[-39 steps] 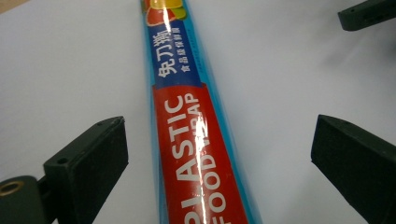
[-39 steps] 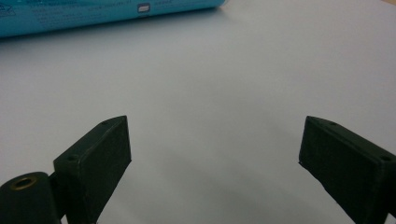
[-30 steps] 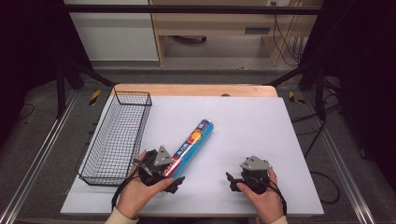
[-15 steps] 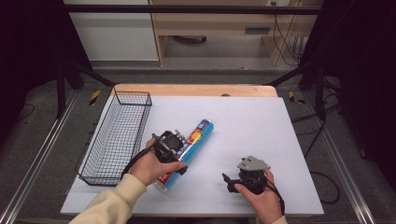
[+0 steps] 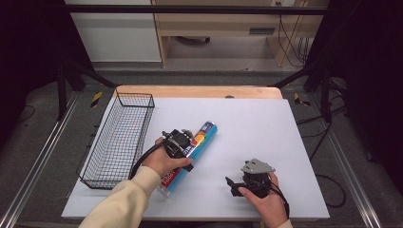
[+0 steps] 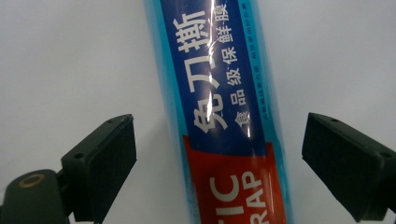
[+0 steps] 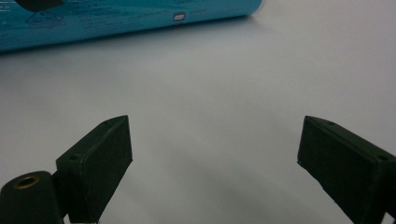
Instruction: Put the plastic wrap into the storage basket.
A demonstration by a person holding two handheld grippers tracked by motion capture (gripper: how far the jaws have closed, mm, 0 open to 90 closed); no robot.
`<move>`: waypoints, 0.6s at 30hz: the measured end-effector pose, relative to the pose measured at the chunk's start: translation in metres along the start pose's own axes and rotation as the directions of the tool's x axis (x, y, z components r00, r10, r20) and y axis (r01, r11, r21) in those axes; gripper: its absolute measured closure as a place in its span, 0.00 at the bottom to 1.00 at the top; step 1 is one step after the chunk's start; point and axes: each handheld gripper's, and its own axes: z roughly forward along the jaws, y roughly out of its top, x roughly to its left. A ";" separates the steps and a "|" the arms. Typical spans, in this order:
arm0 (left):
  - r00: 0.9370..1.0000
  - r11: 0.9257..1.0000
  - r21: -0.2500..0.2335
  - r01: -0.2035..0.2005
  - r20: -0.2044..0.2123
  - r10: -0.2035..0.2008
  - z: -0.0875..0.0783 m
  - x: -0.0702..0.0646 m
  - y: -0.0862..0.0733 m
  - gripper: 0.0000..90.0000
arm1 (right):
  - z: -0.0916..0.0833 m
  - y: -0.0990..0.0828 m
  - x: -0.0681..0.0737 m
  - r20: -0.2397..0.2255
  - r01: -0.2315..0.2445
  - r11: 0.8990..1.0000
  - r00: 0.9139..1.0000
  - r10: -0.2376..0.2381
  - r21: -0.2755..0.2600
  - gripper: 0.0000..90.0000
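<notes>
A long blue and red box of plastic wrap lies diagonally on the white table. My left gripper hovers right over its middle, open; in the left gripper view the box runs between the two black jaws, which stand wide apart on either side without touching it. My right gripper rests low on the table near the front edge, open, with only bare tabletop between its jaws. The box's teal side crosses the top of the right gripper view.
A black wire basket stands along the table's left side, just left of the box. A wooden strip edges the table's far side. Metal rails and dark floor flank the table.
My left gripper has moved forward from the table's front onto the plastic wrap box and now straddles it. The right gripper has stayed near the front edge.
</notes>
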 end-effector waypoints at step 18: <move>1.000 0.999 0.048 0.013 0.026 -0.015 0.023 0.000 0.002 0.15 | 0.001 0.000 0.000 -0.008 0.003 1.000 1.000 -0.003 0.005 0.11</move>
